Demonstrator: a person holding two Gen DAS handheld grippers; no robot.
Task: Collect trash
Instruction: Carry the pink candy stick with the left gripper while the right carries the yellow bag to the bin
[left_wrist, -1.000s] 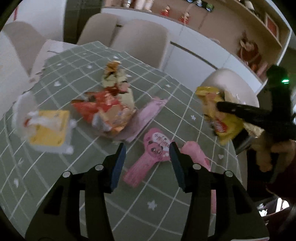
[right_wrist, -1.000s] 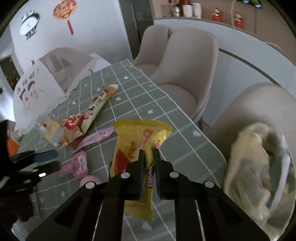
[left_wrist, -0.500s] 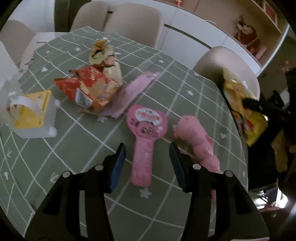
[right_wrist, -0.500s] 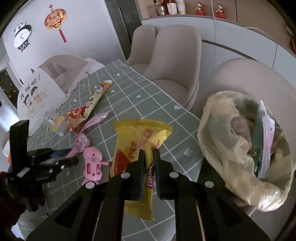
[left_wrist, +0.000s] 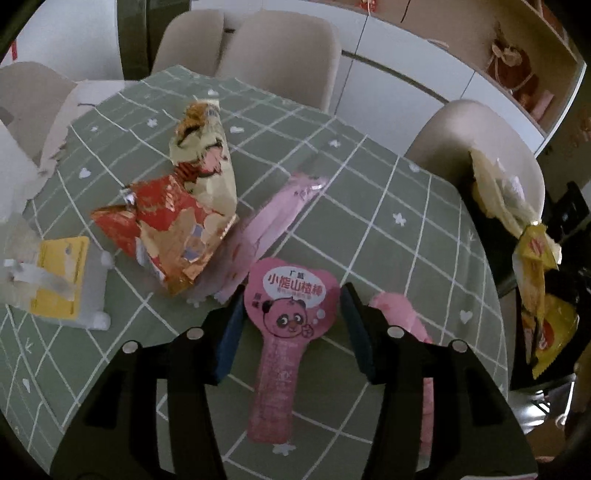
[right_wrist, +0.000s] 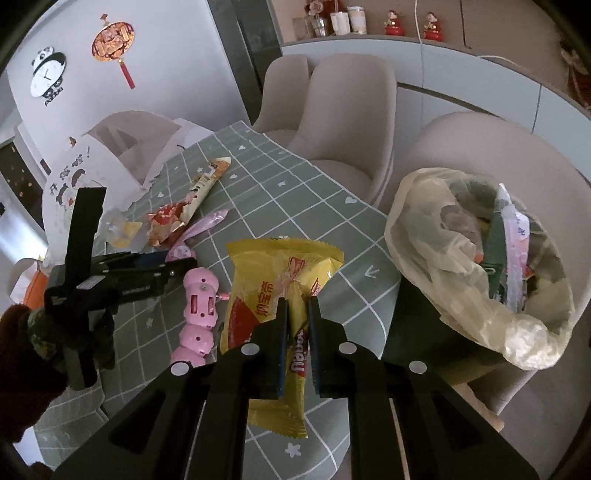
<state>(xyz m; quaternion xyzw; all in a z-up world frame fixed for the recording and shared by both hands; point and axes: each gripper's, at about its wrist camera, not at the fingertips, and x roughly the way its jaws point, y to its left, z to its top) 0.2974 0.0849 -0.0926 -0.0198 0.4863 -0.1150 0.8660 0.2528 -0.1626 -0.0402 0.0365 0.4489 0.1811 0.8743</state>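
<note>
Gripping the yellow snack bag (right_wrist: 280, 295), your right claw (right_wrist: 294, 306) stays clamped on it beside the open trash bag (right_wrist: 443, 258) on the chair. Your left claw (left_wrist: 291, 314) stands apart, straddling the pink panda wrapper (left_wrist: 288, 317) that lies flat on the table (left_wrist: 388, 258), pads clear of it.

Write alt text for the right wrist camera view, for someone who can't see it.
The right gripper pinches a yellow snack wrapper above a green checked tablecloth, beside a half-full plastic trash bag resting on a beige chair. At left, the left gripper reaches over more wrappers and a pink toy.
</note>
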